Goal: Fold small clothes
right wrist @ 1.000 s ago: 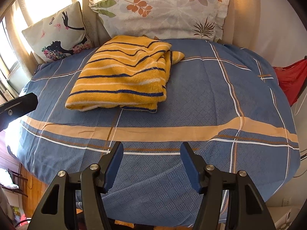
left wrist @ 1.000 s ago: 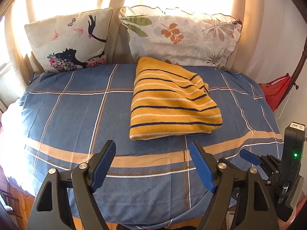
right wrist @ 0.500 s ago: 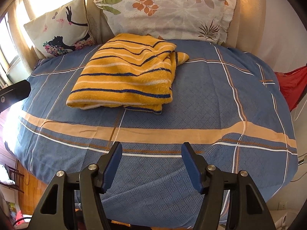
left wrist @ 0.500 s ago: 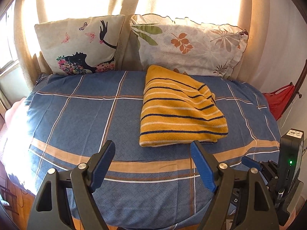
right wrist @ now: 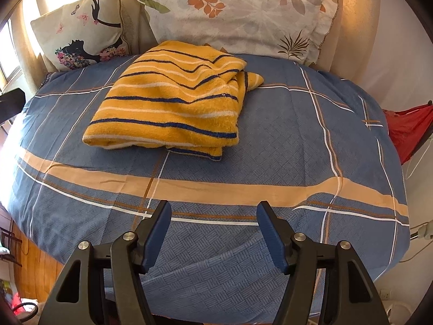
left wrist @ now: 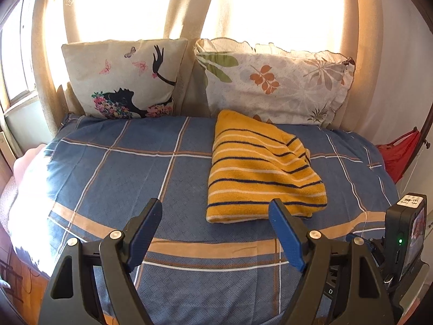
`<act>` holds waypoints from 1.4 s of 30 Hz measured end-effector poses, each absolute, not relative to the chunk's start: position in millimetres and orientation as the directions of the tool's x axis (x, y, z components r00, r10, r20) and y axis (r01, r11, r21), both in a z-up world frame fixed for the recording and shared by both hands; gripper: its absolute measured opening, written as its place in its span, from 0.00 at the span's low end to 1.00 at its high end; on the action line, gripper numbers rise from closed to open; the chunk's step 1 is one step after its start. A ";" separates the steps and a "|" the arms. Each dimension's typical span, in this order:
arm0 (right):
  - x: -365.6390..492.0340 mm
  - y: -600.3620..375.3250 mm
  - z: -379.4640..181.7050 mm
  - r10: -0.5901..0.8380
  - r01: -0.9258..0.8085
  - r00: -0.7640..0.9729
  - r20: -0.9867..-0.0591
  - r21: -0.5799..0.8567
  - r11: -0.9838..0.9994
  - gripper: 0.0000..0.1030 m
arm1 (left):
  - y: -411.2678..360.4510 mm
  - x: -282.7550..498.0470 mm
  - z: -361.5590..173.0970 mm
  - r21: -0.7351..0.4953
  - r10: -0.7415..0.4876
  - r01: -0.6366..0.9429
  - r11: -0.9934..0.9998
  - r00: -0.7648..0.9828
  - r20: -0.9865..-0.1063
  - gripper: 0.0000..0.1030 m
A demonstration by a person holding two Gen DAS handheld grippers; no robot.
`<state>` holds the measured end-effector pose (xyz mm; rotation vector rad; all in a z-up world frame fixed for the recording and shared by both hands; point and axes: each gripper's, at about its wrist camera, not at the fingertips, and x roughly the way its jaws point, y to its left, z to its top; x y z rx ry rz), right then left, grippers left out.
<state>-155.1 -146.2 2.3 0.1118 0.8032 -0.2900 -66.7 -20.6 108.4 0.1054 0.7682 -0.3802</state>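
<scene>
1. Hovering over the near edge of the bed (right wrist: 270,124), both grippers are empty. The left gripper (left wrist: 215,212) has its fingers spread wide with nothing between them. The right gripper (right wrist: 213,214) is likewise spread, and its jaws have just been opening a little further, with only bedsheet showing in the gap.
2. The yellow striped garment (left wrist: 259,170) lies folded on the blue checked sheet, towards the head of the bed, its far corner just below the leaf-print pillow (left wrist: 273,84). Neither gripper touches it.
3. Change over the last second: the left view has tipped up, so more curtain (left wrist: 186,13) and window glow show above the pillows. The garment itself has not shifted on the sheet.
4. My reading: the fold on this piece looks done and the hands are backing off; either a tidy-up or the next garment would follow.
5. Right view only: a loose flap sticks out at the garment's far right corner, and a lower layer peeks from under the near edge, so the fold is not quite square.
6. Left view only: the other gripper's body with a green light at the right margin, plus the full silhouette cushion (left wrist: 127,81).
</scene>
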 end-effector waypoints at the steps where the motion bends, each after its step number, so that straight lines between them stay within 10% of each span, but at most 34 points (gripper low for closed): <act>1: -155.2 -146.6 2.7 -0.214 0.298 0.658 -0.722 -0.012 0.954 0.68 | -19.9 -69.0 113.0 -0.029 -0.285 0.361 0.932 0.682 -0.673 0.79; 13: -153.3 -139.0 17.0 -0.293 0.301 0.668 -0.684 -0.111 0.947 0.69 | 1.9 -75.1 147.6 -0.045 -0.242 0.259 0.965 0.808 -0.537 1.00; 42: -150.3 -153.4 -7.4 -0.405 0.384 0.505 -0.763 -0.221 0.896 0.74 | -25.3 -59.4 78.8 0.038 -0.161 0.306 0.951 0.598 -0.785 1.00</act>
